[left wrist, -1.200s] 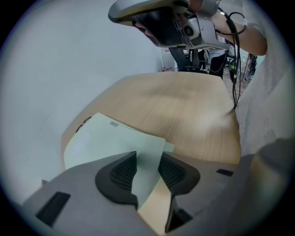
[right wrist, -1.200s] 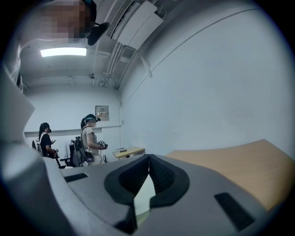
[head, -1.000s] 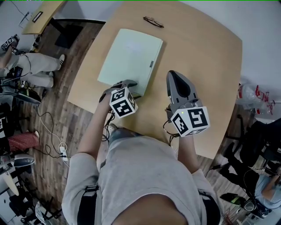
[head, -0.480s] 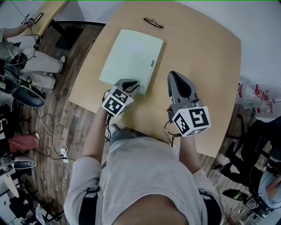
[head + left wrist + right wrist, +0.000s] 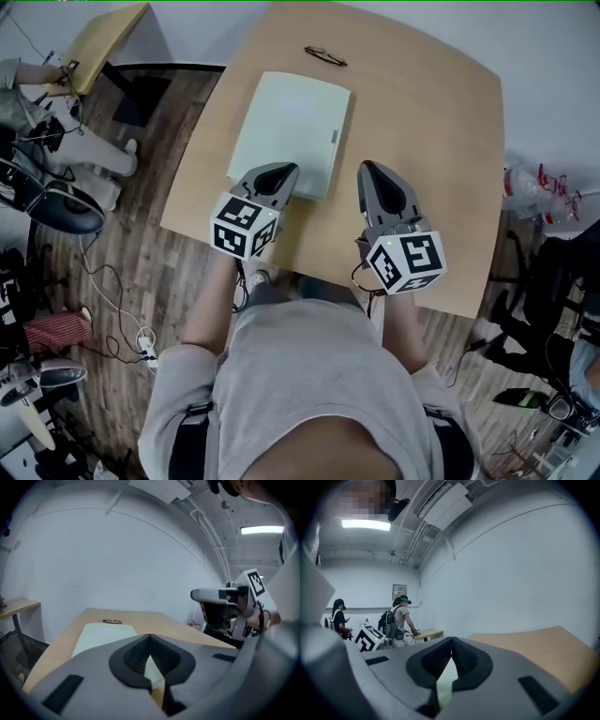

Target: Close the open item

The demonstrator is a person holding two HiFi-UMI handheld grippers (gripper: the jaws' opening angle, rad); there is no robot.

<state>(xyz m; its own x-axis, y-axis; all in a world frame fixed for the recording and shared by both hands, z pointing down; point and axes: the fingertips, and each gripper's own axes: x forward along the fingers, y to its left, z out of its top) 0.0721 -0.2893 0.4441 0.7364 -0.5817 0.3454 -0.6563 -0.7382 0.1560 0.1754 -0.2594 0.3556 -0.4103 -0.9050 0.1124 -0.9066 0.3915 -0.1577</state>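
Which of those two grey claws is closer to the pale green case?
The left grey gripper: its tip overlaps the near edge of the flat pale green case, while the right grey gripper points at bare wooden table beside it.

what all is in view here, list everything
table: 1, light wood, middle
flat case: 1, pale green, closed, on the table's left half
glasses: 1, dark-framed, table's far edge
side desk: 1, light wood, far left
cables: several, pale, floor at left
left gripper: 1, grey, fingers closing shut on nothing, tip over the case's near edge
right gripper: 1, grey, fingers shut, empty, over bare table right of the case
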